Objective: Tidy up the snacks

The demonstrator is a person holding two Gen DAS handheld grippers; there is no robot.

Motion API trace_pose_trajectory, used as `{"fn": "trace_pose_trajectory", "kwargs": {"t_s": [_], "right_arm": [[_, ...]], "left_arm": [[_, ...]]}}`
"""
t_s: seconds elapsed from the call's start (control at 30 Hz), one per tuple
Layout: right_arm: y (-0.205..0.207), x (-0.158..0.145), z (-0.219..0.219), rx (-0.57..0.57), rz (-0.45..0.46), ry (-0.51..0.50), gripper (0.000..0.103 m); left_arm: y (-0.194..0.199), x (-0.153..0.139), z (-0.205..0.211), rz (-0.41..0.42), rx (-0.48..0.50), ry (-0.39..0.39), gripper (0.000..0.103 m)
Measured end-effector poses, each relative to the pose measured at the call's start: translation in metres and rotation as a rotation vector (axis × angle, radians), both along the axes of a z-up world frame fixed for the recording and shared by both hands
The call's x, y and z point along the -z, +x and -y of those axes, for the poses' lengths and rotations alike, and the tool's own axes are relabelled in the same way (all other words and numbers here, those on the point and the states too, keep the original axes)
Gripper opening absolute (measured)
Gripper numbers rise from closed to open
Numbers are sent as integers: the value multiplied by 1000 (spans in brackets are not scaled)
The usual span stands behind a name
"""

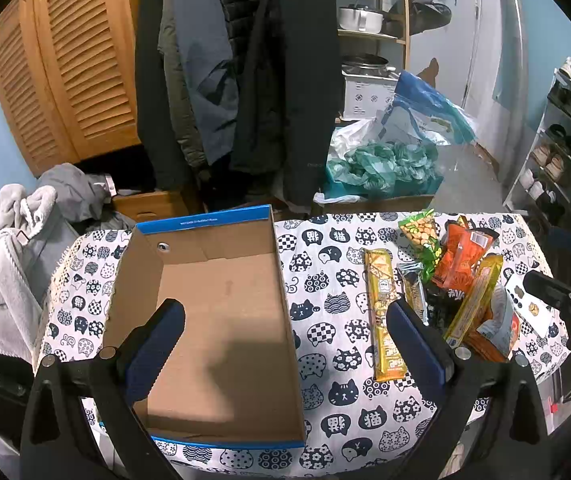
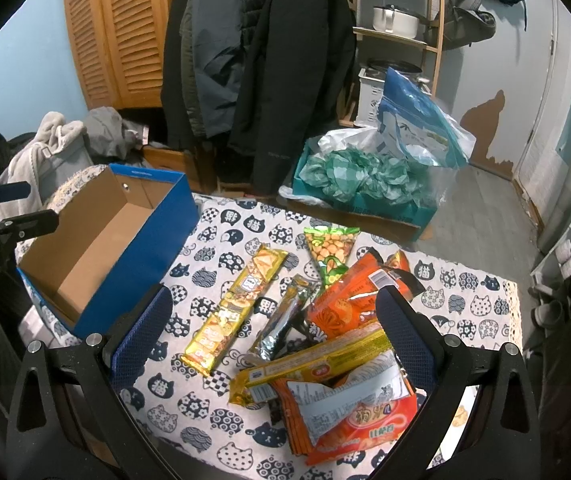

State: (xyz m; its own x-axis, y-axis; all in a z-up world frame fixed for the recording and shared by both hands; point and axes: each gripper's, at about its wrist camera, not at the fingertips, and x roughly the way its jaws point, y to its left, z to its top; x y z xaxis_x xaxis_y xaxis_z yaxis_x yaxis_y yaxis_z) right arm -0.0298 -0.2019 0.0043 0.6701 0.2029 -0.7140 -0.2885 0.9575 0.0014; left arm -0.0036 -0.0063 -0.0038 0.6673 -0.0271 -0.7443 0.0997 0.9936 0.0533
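Snacks are lying in a loose heap on the cat-print tablecloth (image 2: 221, 224), filling the centre and lower right of the right wrist view. A long yellow packet (image 2: 235, 312) is stretching diagonally at the heap's left edge, a silver-brown bar (image 2: 285, 322) is lying just beside it, and a green triangular bag (image 2: 329, 252) is sitting at the top of the pile. Orange bags (image 2: 349, 300) are overlapping in the middle, with a second yellow packet (image 2: 317, 364) leaning across them and a large orange pouch (image 2: 361, 420) lying nearest the lens.

The blue cardboard box (image 2: 97, 256) is standing open at centre left of that frame, nothing showing inside it, well apart from the heap.

The right gripper (image 2: 273, 336) is hovering over the pile with its jaws spread wide, gripping nothing. The left gripper (image 1: 285, 340) is likewise gaping wide and unloaded, hanging above the box (image 1: 221, 320), one finger over its floor, the other over the cloth beside the yellow packet (image 1: 383, 316).
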Motion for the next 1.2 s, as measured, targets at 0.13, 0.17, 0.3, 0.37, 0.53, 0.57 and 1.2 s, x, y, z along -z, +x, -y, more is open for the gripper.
{"fn": "trace_pose_trajectory", "kwargs": {"t_s": [0.13, 0.17, 0.3, 0.37, 0.53, 0.57, 1.2], "right_arm": [[-1, 4, 3, 1, -1, 1, 100], [-1, 4, 3, 0, -2, 0, 100], [-1, 4, 4, 0, -2, 0, 100], [-1, 4, 3, 0, -3, 0, 100], [-3, 5, 4, 0, -4, -1, 100], [-3, 5, 4, 1, -4, -1, 100], [-12, 17, 22, 17, -15, -20, 100]], "left_arm": [[0, 0, 0, 0, -1, -1, 102], [0, 0, 0, 1, -1, -2, 102], [0, 0, -1, 0, 0, -2, 102], [0, 0, -1, -1, 0, -1, 102], [0, 0, -1, -1, 0, -1, 102], [0, 0, -1, -1, 0, -2, 102], [-6, 6, 7, -9, 10, -5, 102]]}}
